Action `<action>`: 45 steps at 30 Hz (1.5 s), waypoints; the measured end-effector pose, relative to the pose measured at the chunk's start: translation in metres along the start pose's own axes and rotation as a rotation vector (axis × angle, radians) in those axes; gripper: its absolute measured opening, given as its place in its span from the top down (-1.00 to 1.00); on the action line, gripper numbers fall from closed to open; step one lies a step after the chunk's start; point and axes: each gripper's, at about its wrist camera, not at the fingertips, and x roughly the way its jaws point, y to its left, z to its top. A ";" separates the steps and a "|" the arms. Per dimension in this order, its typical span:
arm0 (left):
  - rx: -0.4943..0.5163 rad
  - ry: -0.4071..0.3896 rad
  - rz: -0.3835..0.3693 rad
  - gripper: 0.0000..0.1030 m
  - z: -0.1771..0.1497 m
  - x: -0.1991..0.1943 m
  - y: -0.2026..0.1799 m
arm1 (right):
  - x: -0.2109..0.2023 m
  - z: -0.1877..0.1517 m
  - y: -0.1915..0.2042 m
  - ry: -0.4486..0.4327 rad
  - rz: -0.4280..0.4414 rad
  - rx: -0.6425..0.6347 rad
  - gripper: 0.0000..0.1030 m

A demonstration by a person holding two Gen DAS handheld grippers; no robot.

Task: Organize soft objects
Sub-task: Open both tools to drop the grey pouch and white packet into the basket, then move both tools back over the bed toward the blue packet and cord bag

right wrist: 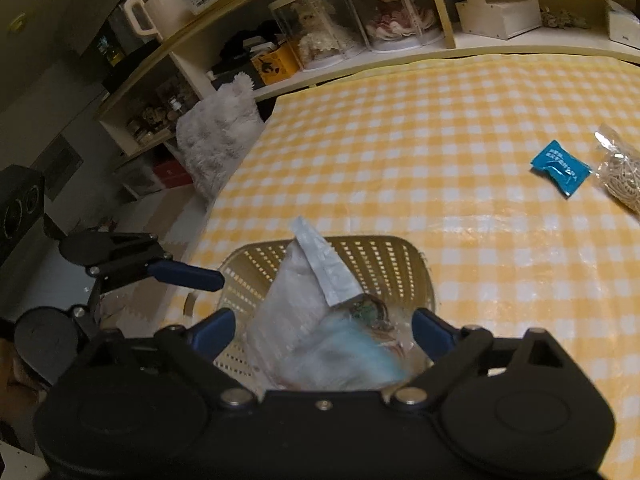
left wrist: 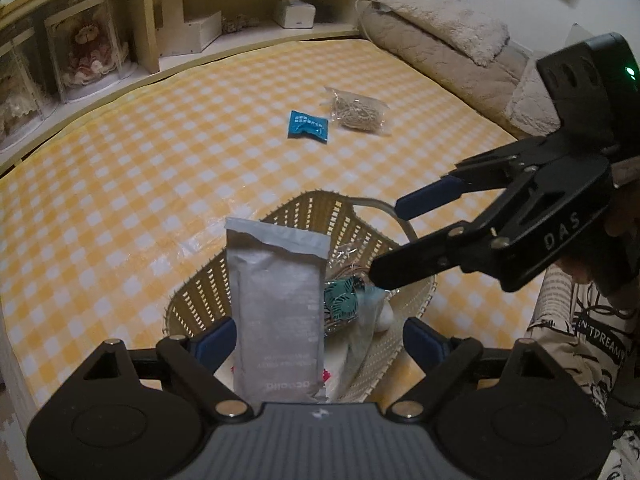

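Now we hold both claws over the basket [left wrist: 200, 292], which sits near the front edge of the bench [left wrist: 140, 168] on its yellow checked cloth. Our left claw [left wrist: 320, 340] stands wide open; the grey pouch [left wrist: 278, 300] stands upright between its fingers, leaning in the basket, and neither pad presses on it. Our right claw [right wrist: 324, 330] is wide open too, above the basket's contents, gripping nothing that we can see. From the left view the right claw [left wrist: 386, 240] reaches in from the right with its blue-tipped fingers spread over the basket's far rim. From the right view the left claw [right wrist: 200, 276] shows at the left beside the basket [right wrist: 380, 264], one finger visible.

Inside the basket, next to the pouch, lie a clear bag with a green leaf print [left wrist: 340, 300], something pale blue and fluffy [right wrist: 340, 356] that is blurred, and a small white item we cannot make out.

Two soft things remain out on the cloth, well apart from the basket toward the far right corner: a blue packet [left wrist: 307, 125] and a clear bag of tan string [left wrist: 358, 111], just beside each other.
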 end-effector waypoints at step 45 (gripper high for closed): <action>-0.180 -0.247 0.128 -0.99 0.014 -0.076 -0.093 | -0.146 -0.032 0.002 -0.179 -0.108 -0.217 -1.00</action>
